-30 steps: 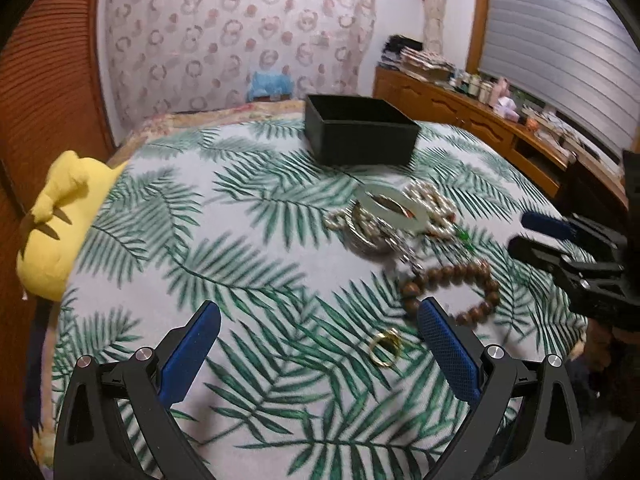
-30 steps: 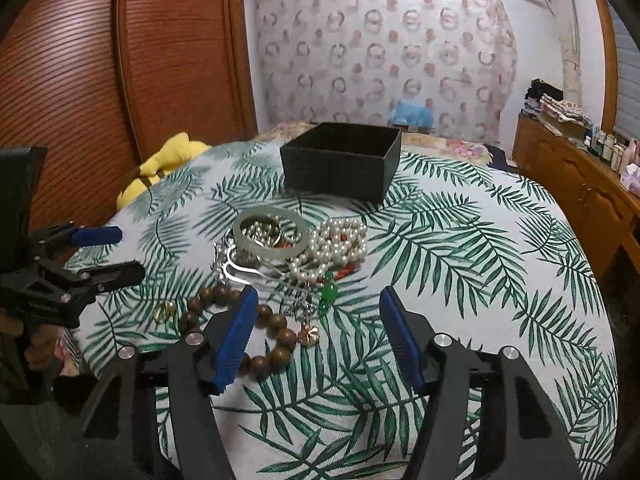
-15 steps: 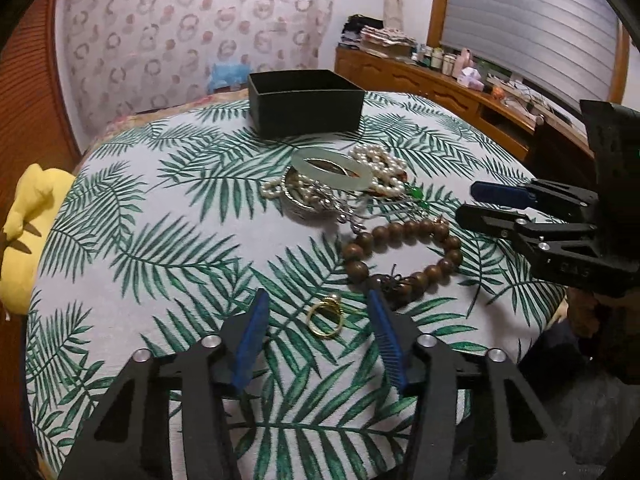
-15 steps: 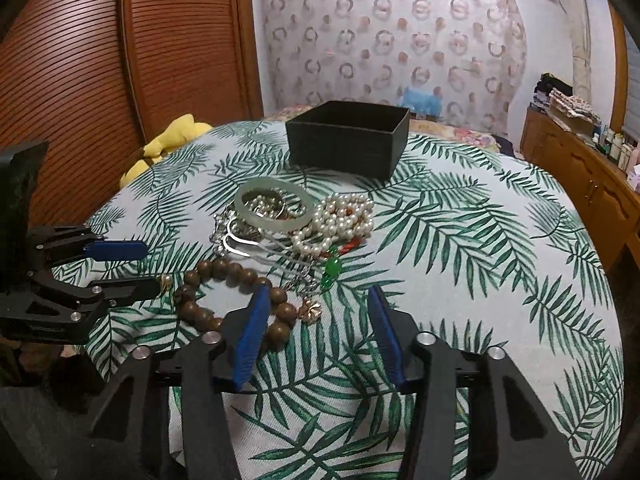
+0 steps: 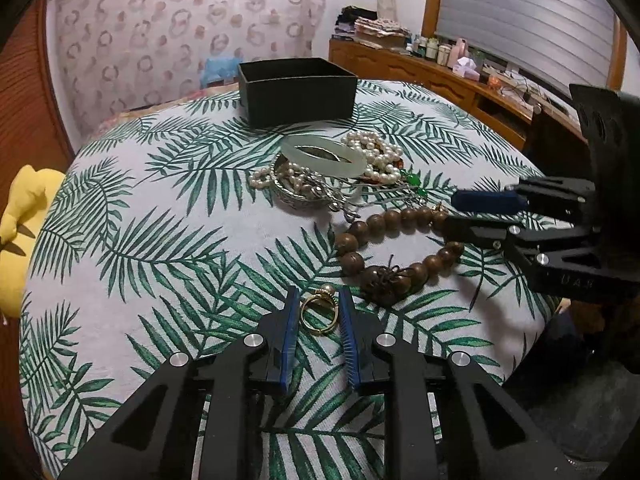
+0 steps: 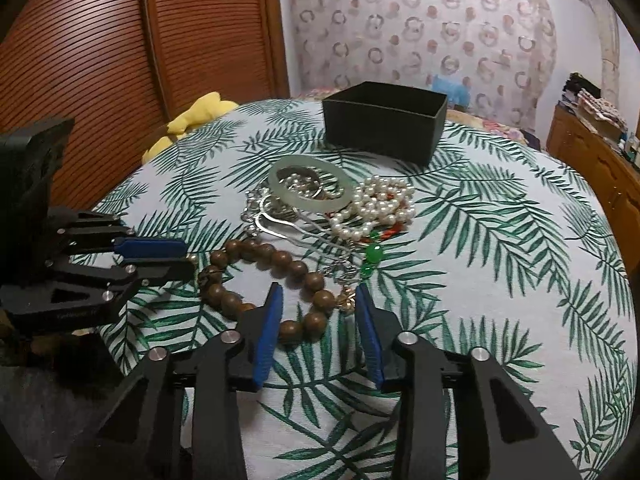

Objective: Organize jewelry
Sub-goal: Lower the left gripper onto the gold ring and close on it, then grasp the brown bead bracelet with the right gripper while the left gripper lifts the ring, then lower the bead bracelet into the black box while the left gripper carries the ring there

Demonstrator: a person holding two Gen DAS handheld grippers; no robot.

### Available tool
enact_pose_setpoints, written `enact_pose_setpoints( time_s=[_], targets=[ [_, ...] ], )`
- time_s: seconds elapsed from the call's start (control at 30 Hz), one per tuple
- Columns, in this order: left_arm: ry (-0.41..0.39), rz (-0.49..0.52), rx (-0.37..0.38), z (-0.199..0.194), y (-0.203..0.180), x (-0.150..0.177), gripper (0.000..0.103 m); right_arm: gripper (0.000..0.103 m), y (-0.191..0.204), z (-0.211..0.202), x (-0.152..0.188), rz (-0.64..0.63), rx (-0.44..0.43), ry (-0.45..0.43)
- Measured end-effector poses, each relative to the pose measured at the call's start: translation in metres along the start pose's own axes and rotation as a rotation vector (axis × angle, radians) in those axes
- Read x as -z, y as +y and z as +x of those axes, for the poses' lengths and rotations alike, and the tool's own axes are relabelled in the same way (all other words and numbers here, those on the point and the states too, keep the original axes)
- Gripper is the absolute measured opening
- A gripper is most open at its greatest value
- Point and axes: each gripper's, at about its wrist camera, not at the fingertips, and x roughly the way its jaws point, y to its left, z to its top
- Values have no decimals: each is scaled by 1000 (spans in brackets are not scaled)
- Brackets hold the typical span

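Note:
A gold ring with a pearl (image 5: 318, 312) lies on the palm-leaf tablecloth between the fingers of my left gripper (image 5: 318, 300), whose jaws have narrowed to the ring's sides. A brown wooden bead bracelet (image 5: 394, 248) (image 6: 276, 280) lies beside it. My right gripper (image 6: 318, 296) is open over the bracelet's near beads; it also shows in the left wrist view (image 5: 472, 212). A pale jade bangle (image 6: 308, 190), a pearl string (image 6: 380, 204), silver pieces (image 6: 272, 220) and green beads (image 6: 374, 256) lie heaped behind. An open black box (image 6: 384, 124) stands beyond them.
The round table (image 6: 520, 240) drops off close to both grippers. A yellow plush toy (image 5: 16, 232) sits at the left edge. A wooden sideboard (image 5: 460, 80) with clutter runs along the right; wooden slatted doors (image 6: 120, 40) stand at the left.
My left gripper has moved forward and closed in around the gold ring. My right gripper has narrowed a little and edged up to the wooden bracelet.

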Motion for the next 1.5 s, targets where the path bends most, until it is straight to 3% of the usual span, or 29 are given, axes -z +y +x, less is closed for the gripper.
enact_pose_setpoints(
  time_s=[0.2, 0.57, 0.67, 0.7, 1.13, 1.5],
  targets=[
    [-46, -43, -4, -9, 11, -3, 18, 30, 8, 5, -9, -49, -27, 2],
    [-74, -65, -8, -16, 15, -7, 18, 29, 8, 23, -13, -111, 6, 72],
    [-81, -67, -8, -15, 16, -8, 18, 22, 9, 25, -12, -130, 17, 73],
    [-83, -69, -8, -16, 17, -9, 18, 15, 9, 24, -13, -132, 15, 68],
    [-150, -49, -26, -16, 21, -36, 18, 15, 9, -22, -60, -151, -25, -96],
    [-226, -28, -44, -25, 25, -74, 18, 15, -8, -43, -114, -178, 35, -217]
  ],
)
